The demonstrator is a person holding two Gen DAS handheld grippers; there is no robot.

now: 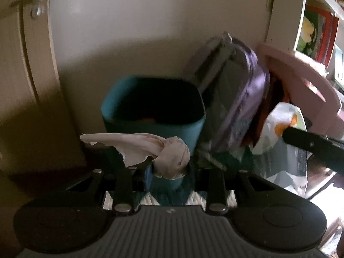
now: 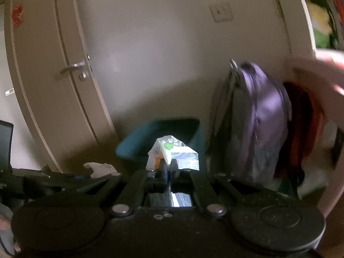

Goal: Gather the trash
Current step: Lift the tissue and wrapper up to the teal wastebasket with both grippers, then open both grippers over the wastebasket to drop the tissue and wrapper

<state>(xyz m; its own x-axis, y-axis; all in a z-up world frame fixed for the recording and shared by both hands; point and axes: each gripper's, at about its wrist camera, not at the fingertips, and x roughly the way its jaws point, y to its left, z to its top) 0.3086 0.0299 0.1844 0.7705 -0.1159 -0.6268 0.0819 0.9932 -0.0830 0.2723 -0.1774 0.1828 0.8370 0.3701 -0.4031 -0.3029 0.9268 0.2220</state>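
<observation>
Left gripper (image 1: 169, 169) is closed on a crumpled tissue (image 1: 172, 159), and my right gripper (image 2: 168, 167) is clamped on a plastic wrapper (image 2: 172, 152); both sit just short of the teal bin (image 1: 152, 116). I judge this the carry-to-bin step: next, bring each piece over the rim and release. Bin interior is dark, with something orange faintly visible.
</observation>
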